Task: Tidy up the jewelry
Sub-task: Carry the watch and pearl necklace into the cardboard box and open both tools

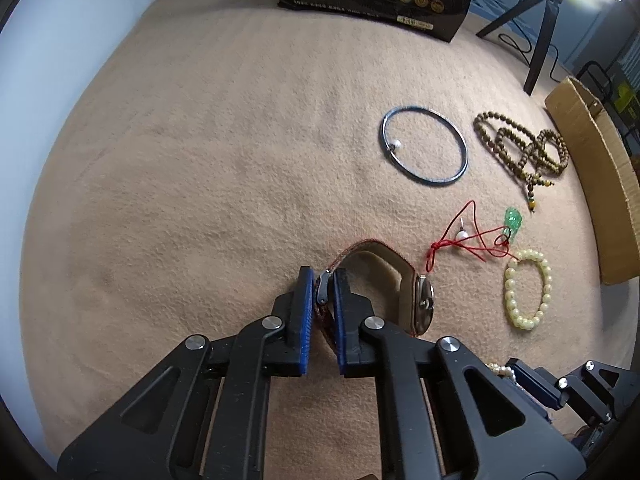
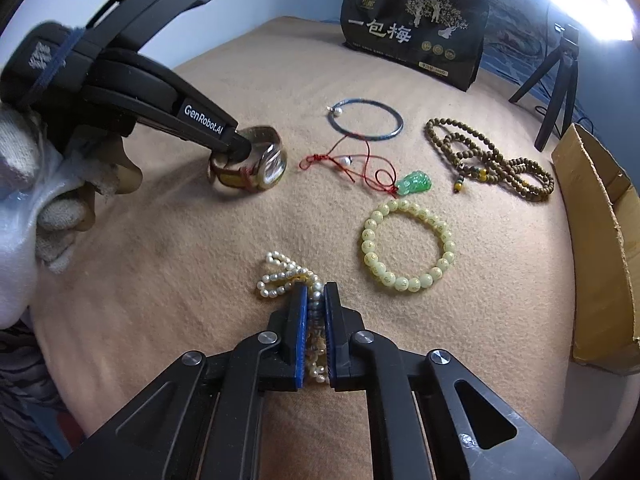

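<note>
- clamping the wristwatch [image 1: 404, 288] by its strap, your left gripper [image 1: 321, 280] has its blue pads narrowed onto the band near the buckle; the watch sits on the tan felt cloth [image 1: 224, 152] with its case tipped on edge at about 3 o'clock from the fingertips.
- seen from your right wrist, that same left gripper [image 2: 236, 148] comes in from 10 o'clock, held in your gloved hand [image 2: 60, 184].
- your right gripper [image 2: 315, 292] is pinched narrow on the pearl necklace [image 2: 280, 276]; beads fill the gap between the pads and a loose bunch spills onto the cloth toward 11 o'clock of the tips.
- at 2 o'clock from your right fingertips lies the pale yellow bead bracelet [image 2: 408, 240], flat and round, apart from the pearls.
- just beyond it at 12 o'clock is the green jade pendant [image 2: 416, 182] on its red cord [image 2: 352, 164], with a small pearl earring [image 2: 346, 162] lying among the cord loops.
- farther at 12 o'clock the thin dark bangle [image 2: 366, 120] lies flat, a white bead on its rim; the cord crosses its near edge.
- at 1 o'clock the brown wooden prayer beads [image 2: 492, 160] lie coiled near the cardboard box [image 2: 600, 240] on the right edge.
- at the far edge stands a black snack bag [image 2: 412, 28], with a small tripod [image 2: 560, 68] to its right.
</note>
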`<state>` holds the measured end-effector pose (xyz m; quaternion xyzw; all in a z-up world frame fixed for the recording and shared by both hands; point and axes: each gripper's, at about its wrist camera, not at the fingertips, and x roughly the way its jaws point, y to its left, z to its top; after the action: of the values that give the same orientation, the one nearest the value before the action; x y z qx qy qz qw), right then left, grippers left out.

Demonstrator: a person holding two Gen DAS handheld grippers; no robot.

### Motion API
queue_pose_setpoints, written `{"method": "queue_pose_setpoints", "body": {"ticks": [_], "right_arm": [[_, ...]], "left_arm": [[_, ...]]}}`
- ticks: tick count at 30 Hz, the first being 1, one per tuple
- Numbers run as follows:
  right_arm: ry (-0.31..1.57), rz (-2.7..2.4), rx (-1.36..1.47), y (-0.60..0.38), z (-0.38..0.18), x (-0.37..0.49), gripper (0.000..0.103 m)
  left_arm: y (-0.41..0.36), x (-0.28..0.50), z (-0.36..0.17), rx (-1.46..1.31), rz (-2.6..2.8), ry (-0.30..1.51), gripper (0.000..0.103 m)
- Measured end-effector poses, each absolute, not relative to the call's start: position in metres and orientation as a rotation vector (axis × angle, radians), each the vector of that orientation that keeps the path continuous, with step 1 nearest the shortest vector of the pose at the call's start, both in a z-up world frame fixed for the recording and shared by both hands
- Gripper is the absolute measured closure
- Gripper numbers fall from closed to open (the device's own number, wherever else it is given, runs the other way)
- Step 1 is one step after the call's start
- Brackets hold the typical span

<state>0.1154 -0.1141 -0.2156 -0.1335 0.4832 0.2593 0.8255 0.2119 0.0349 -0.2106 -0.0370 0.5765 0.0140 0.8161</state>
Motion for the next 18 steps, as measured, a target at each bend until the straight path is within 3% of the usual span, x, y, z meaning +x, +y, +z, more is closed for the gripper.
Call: {"method": "queue_pose_setpoints", "body": {"ticks": [18], "right_arm": [[0.883, 0.492, -0.136, -0.16, -0.132, 0.128, 0.097]], "left_arm": [[0.028, 0.202, -0.143, -0.137, -0.01, 1.057, 0.095]]}}
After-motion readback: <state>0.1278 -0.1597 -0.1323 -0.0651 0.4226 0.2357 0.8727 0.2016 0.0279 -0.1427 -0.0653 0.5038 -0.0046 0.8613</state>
